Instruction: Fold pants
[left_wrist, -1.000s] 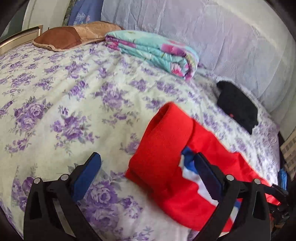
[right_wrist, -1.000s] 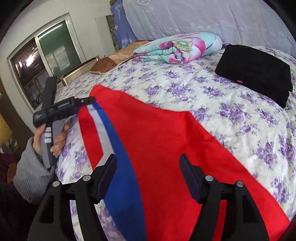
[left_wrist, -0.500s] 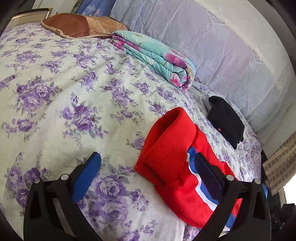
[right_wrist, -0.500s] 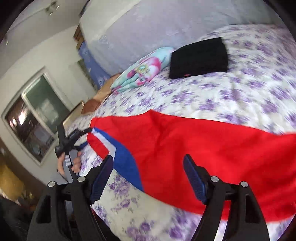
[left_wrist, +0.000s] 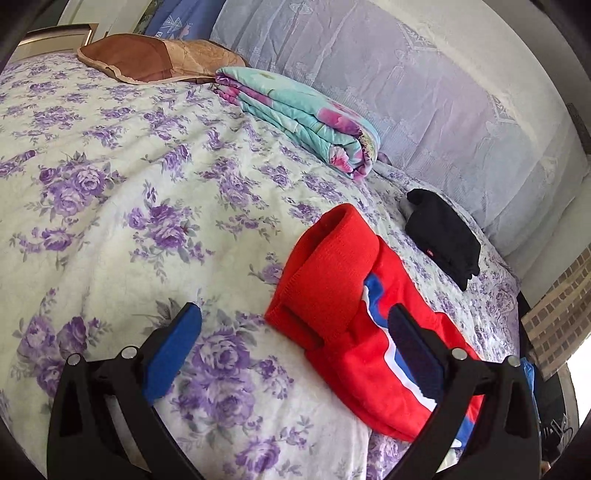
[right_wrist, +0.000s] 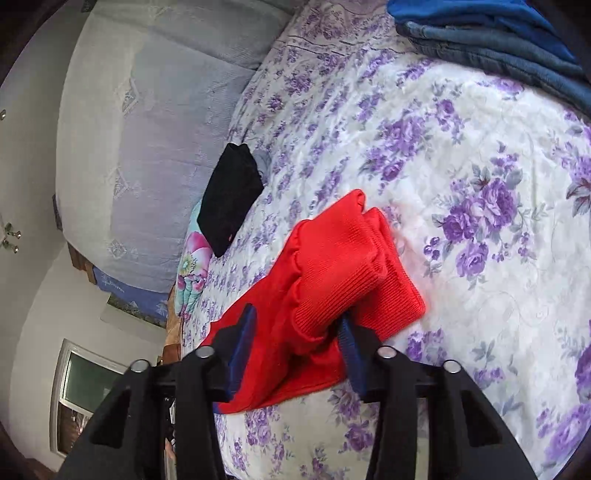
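Closing on the ribbed cuff of the red pants (right_wrist: 332, 266), right gripper (right_wrist: 295, 332) clamps it; left gripper (left_wrist: 291, 332) hovers, jaws apart, over the bedspread (left_wrist: 129, 184).

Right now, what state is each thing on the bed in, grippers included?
Red pants: partly folded, cuff end doubled over.
Right gripper: jaws have just been closing, now clamped on the red cuffs.
Left gripper: open, holding nothing.
Black garment: folded, lying flat.
Floral quilt: folded.
Blue clothes: folded, stacked.
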